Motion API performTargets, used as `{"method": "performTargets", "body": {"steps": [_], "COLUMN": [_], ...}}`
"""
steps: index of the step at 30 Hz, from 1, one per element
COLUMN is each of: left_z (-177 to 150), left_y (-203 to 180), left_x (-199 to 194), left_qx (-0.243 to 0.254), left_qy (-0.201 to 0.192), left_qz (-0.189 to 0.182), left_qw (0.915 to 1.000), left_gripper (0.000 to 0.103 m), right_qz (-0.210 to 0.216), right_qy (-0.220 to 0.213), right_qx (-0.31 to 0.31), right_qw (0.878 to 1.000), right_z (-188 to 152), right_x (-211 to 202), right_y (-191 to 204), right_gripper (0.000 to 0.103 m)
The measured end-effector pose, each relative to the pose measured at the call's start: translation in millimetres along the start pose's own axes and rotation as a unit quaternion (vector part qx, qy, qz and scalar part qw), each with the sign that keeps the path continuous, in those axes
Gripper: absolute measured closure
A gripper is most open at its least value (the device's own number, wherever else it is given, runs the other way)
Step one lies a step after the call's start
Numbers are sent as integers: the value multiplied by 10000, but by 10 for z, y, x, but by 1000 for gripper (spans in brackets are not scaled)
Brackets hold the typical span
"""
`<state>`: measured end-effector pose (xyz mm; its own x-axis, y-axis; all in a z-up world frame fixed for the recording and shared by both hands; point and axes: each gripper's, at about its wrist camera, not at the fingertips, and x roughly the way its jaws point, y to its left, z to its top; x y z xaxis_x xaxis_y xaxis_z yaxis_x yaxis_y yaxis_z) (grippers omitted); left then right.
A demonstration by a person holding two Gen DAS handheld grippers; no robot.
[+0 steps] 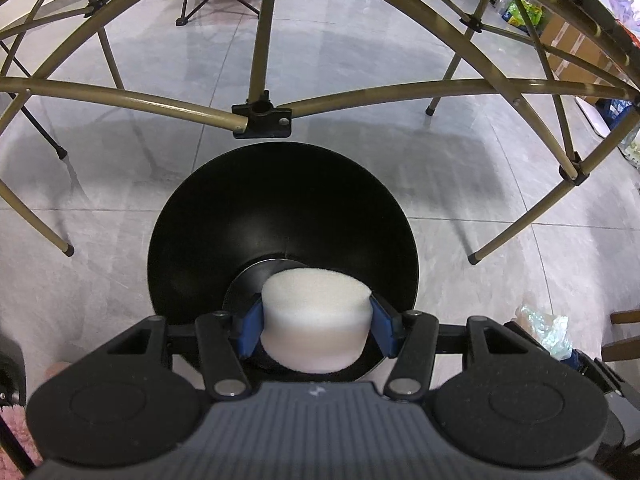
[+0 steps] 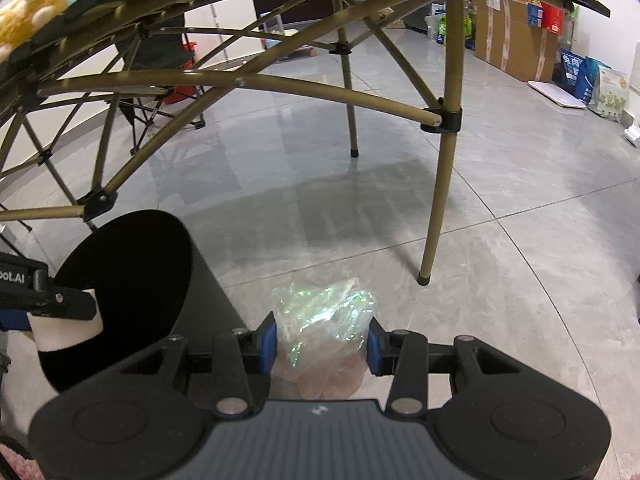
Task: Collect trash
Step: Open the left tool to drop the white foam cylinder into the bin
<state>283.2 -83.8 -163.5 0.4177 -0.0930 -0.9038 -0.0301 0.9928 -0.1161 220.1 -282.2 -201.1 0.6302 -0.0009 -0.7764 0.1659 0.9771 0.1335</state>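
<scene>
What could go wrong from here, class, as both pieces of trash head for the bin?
1. The left tongs hold the foam right over the bin; the right tongs, close beside, may collide with them.
2. The light plastic wrap is off to the bin's side; released early, it likely lands on the floor.

Grey tiled floor (image 2: 500, 208) everywhere, pretty glossy. Folding frame of tan metal legs (image 2: 438, 196) with black joints (image 1: 262, 118) overhead. Camp chair (image 2: 160, 80) at the back, cardboard boxes (image 2: 516, 46) and bags (image 2: 578, 76) along the wall. Yellow plush toy (image 2: 36, 16) up top.
</scene>
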Motion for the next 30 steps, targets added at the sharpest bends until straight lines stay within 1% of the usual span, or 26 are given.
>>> {"method": "performTargets", "body": {"steps": [11,22,24,26,27,28,29,30], "left_z": [191,236,232,227,227,228,228,227], "left_y": [-13,-14,-16,-17,-20,-25,-27,-26], "left_x": [129,135,137,144,141,135,129,126], "left_qx": [-281,-277,-273,-272,-262,-248,-239,-241], "left_qy": [7,-32,-19,9,2,-11,-27,-36], "left_qz": [121,170,210,220,246,278,308,337], "left_qw": [9995,9995,9994,9994,9994,9993,9992,9991], "left_gripper": [47,46,41,19,14,5,0,0], "right_qz": [-183,-207,-198,-184,-180,-176,-173,-168], "right_qy": [45,25,46,57,55,49,45,43], "right_qx": [47,-5,-4,-7,-8,-7,-4,2], "right_qw": [9998,9998,9998,9998,9998,9998,9998,9998], "right_z": [48,63,63,64,65,65,67,67], "right_x": [178,243,247,251,249,243,242,239], "right_y": [-64,-43,-46,-52,-49,-50,-49,-52], "right_gripper": [62,62,62,62,62,62,62,62]}}
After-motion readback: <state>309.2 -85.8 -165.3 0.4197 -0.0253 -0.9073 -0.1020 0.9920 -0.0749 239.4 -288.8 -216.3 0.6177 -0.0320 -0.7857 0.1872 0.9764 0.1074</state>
